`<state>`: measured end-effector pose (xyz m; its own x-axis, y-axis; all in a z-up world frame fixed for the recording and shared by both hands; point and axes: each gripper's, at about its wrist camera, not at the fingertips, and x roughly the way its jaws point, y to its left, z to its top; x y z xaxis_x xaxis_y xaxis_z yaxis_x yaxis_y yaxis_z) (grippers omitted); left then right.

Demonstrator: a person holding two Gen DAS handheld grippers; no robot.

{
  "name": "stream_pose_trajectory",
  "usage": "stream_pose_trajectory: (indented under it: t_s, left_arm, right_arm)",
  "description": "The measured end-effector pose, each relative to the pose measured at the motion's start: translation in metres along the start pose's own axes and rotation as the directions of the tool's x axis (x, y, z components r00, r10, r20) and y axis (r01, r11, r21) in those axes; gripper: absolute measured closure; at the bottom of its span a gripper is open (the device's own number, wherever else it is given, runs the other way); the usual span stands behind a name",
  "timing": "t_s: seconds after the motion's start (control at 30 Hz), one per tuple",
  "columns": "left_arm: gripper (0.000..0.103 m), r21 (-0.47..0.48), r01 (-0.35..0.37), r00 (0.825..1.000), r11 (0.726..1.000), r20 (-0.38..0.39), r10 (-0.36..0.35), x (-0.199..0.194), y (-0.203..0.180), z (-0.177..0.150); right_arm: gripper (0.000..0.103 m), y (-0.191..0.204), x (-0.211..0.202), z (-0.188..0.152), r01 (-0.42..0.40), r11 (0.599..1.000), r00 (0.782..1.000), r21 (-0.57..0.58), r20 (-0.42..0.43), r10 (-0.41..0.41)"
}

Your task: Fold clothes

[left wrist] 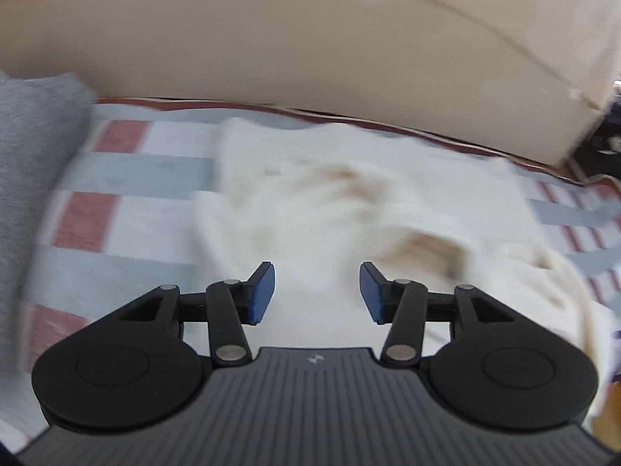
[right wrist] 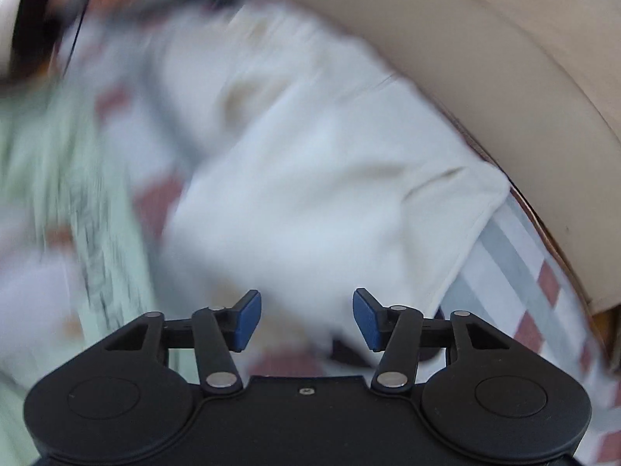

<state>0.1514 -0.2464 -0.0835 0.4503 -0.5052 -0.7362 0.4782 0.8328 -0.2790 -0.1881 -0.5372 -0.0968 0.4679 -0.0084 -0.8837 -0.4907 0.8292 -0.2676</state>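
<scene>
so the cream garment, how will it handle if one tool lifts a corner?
Likely floppy: the cream garment lies in soft rumples on the checked sheet, so a lifted corner should drape. Probably light. A push would likely bunch it, not slide it whole.

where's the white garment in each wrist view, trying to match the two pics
Left wrist view: the white garment fills the centre, ahead of the open left gripper, lying on the checked sheet.
Right wrist view: it spreads across the centre, blurred, ahead of the open right gripper, its corner pointing right.
Shared landmark: the beige cushion behind the garment, top in the left view, upper right in the right view.
</scene>
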Motion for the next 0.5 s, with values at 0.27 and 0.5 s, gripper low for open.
stream_pose_trajectory:
  t_s: [0.27, 0.5]
  left_arm:
    - [0.054, -0.01, 0.222, 0.973, 0.975, -0.059, -0.223, 0.018, -0.061, -0.045]
    - [0.052, 0.035, 0.141, 0.984, 0.989, -0.112, -0.136, 0.032, -0.085, -0.065]
  right_arm:
    - [0.033, 0.067, 0.049, -0.017, 0.439, 0.842, 0.898, -0.315, 0.199, -0.393]
    - [0.036, 0.031, 0.066, 0.01, 0.521, 0.835, 0.841, -0.176, 0.274, -0.467]
